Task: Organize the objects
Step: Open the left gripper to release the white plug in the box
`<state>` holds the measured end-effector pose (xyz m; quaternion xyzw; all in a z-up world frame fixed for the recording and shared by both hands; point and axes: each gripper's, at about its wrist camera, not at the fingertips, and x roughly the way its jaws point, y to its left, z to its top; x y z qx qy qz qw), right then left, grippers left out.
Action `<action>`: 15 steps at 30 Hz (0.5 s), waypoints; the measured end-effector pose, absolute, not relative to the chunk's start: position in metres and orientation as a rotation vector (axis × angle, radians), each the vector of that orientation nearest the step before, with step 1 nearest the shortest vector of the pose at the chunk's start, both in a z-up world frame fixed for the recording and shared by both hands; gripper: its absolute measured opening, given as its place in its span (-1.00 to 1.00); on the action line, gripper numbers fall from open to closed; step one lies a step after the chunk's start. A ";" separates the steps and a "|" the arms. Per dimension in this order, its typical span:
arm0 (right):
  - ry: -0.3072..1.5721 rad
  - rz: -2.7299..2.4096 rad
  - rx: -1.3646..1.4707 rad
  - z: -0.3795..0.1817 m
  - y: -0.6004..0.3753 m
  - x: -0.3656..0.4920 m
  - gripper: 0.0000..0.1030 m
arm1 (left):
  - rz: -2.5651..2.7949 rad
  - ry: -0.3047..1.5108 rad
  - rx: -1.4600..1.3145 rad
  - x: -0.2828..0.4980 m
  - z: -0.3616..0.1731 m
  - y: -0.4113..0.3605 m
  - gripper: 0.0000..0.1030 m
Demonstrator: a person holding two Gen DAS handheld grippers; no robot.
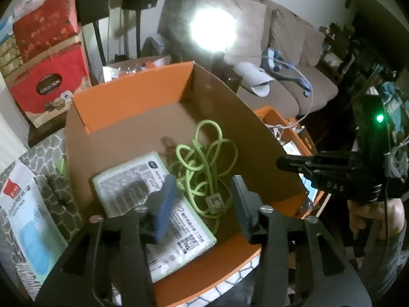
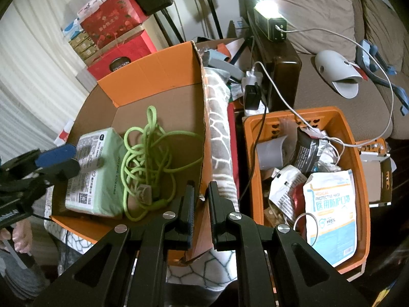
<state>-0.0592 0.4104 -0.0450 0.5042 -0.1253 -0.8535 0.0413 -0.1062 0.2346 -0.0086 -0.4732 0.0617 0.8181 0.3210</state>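
An open cardboard box [image 1: 230,107], orange outside and brown inside, holds a pale green tissue pack [image 1: 127,186] and a tangled lime-green cord [image 1: 204,158]. My left gripper [image 1: 203,199] hangs open above the box's near end. The cord's grey plug lies below the gap and nothing touches the pads. In the right wrist view the same box [image 2: 158,69], pack [image 2: 102,174] and cord [image 2: 148,148] show, with the left gripper [image 2: 61,162] coming in from the left. My right gripper [image 2: 202,204] is shut on the box's right wall; it also shows as the right gripper [image 1: 281,163] at that wall.
An orange basket [image 2: 358,168] crammed with packets, including a blue-and-white mask pack [image 2: 329,209], stands right of the box. A patterned blanket [image 2: 219,117] lies between them. Behind are a power strip [image 2: 251,87] with cables, a couch [image 2: 332,25], a bright lamp [image 2: 265,7] and red gift boxes [image 2: 120,51].
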 end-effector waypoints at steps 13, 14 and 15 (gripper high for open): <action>-0.386 -2.614 1.543 -0.045 0.410 -0.060 -0.82 | 2.338 0.153 -1.179 -0.122 0.012 0.205 0.77; -0.386 -2.614 1.543 -0.045 0.410 -0.060 -0.82 | 2.346 0.151 -1.181 -0.123 0.012 0.202 0.77; -0.385 -2.614 1.542 -0.045 0.410 -0.060 -0.82 | 2.359 0.152 -1.184 -0.124 0.012 0.200 0.78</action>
